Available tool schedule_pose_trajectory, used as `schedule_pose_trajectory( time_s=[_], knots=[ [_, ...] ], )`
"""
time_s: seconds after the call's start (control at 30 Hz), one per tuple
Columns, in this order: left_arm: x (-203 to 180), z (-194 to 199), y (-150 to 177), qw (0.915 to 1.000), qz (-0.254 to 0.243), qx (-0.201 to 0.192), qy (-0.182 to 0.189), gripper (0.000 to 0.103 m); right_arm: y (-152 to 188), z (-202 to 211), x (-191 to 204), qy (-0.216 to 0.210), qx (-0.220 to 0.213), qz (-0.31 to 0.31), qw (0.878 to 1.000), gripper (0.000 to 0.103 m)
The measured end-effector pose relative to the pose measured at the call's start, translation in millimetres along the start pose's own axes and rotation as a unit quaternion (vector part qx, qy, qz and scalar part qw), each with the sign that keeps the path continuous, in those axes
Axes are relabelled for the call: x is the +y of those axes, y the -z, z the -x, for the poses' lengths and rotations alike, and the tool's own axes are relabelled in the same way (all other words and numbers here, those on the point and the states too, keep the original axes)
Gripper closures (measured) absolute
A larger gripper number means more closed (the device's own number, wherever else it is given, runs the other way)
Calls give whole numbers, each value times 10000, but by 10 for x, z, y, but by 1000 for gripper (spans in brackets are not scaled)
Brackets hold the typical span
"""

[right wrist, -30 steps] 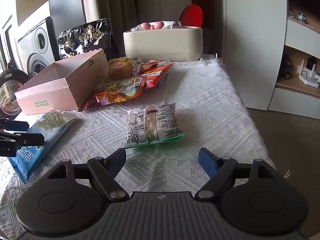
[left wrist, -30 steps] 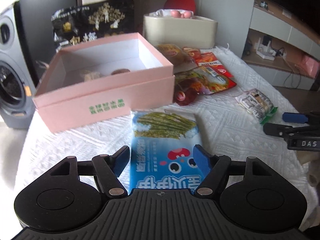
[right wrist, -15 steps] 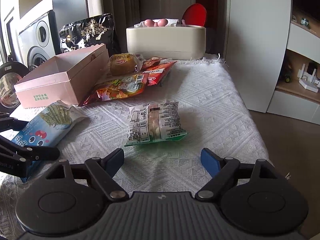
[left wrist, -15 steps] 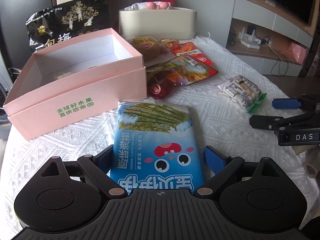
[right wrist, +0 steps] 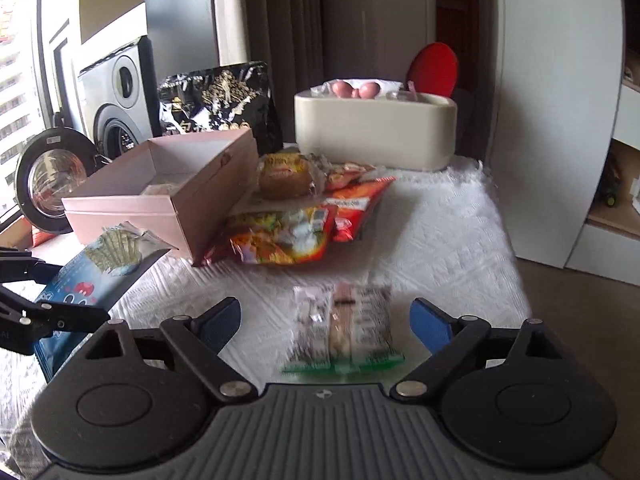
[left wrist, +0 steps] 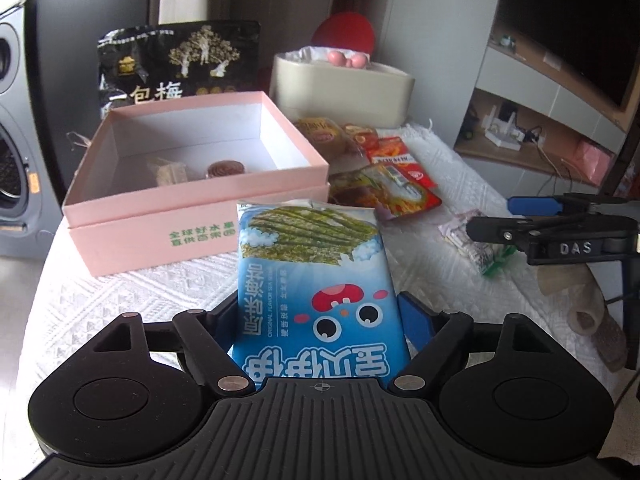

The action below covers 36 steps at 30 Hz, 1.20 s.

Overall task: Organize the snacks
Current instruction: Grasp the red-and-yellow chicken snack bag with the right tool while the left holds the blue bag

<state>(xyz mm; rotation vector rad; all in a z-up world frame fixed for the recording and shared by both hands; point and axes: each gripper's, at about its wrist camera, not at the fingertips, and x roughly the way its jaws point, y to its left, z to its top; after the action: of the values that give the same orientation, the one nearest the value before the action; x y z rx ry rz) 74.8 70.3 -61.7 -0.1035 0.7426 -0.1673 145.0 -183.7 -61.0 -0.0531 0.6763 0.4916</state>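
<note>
My left gripper [left wrist: 320, 316] is shut on a blue seaweed snack bag [left wrist: 316, 280] and holds it lifted, tilted up, in front of the open pink box [left wrist: 192, 216]. The box holds two small wrapped snacks [left wrist: 224, 168]. The bag also shows in the right wrist view [right wrist: 100, 268]. My right gripper [right wrist: 326, 320] is open, its blue fingers either side of a clear-and-green snack pack [right wrist: 344, 328] lying on the white tablecloth. The right gripper also shows in the left wrist view [left wrist: 532, 220].
Red and orange snack bags [right wrist: 288, 232] and a wrapped bun [right wrist: 284, 176] lie beside the box. A beige tub [right wrist: 376, 136] and a black bag [right wrist: 220, 104] stand at the back. A washing machine [left wrist: 16, 160] is left of the table. The table's right edge drops to the floor.
My left gripper closed on the blue bag and lifted it off the cloth toward the box. My right gripper moved forward so the green pack lies between its fingers.
</note>
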Motion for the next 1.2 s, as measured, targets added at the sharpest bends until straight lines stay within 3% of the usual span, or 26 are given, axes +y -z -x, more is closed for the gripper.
schedule_pose_trajectory(
  time_s=[0.1, 0.17, 0.23, 0.33, 0.43, 0.53, 0.67, 0.73, 0.8, 0.83, 0.87, 0.93, 1.0, 1.2],
  knots=[
    [59, 76, -23, 9998, 165, -77, 110, 18, -245, -327, -96, -180, 179, -531, 9983, 15],
    [82, 94, -15, 9997, 189, -76, 150, 18, -358, -580, -210, -244, 449, -1003, 9936, 38],
    [123, 109, 8, 9996, 222, -86, 140, 18, -402, -802, -303, -423, 762, -1344, 9871, 52],
    [240, 129, 47, 9991, 400, -107, 93, 18, -375, -859, -272, -413, 981, -1306, 9857, 82],
    [374, 130, 83, 9978, 653, -119, 32, 18, -292, -587, -119, -305, 882, -853, 9920, 92],
    [429, 110, 105, 9971, 749, -115, -57, 18, -139, -274, 5, -664, 1034, -704, 9899, 92],
    [399, 83, 110, 9971, 737, -88, -179, 18, 88, 18, 311, -1498, 1548, -324, 9760, 90],
    [381, 92, 116, 9973, 695, -98, -222, 18, 154, 154, 477, -1565, 1487, 85, 9764, 86],
    [385, 95, 122, 9971, 720, -77, -240, 18, 139, 243, 591, -1257, 1148, 545, 9839, 62],
    [394, 99, 129, 9969, 741, -71, -245, 18, 120, 262, 617, -1042, 937, 682, 9878, 35],
    [402, 103, 139, 9968, 759, -69, -257, 18, 92, 259, 625, -838, 730, 760, 9909, 18],
    [416, 105, 157, 9964, 790, -71, -299, 17, 31, 173, 602, -607, 587, 613, 9945, 16],
    [426, 99, 177, 9961, 806, -55, -349, 17, -24, -14, 526, -546, 752, 136, 9956, 16],
    [442, 60, 218, 9959, 811, 38, -404, 17, 48, -451, 421, 75, 1048, -1164, 9876, 15]
  ],
)
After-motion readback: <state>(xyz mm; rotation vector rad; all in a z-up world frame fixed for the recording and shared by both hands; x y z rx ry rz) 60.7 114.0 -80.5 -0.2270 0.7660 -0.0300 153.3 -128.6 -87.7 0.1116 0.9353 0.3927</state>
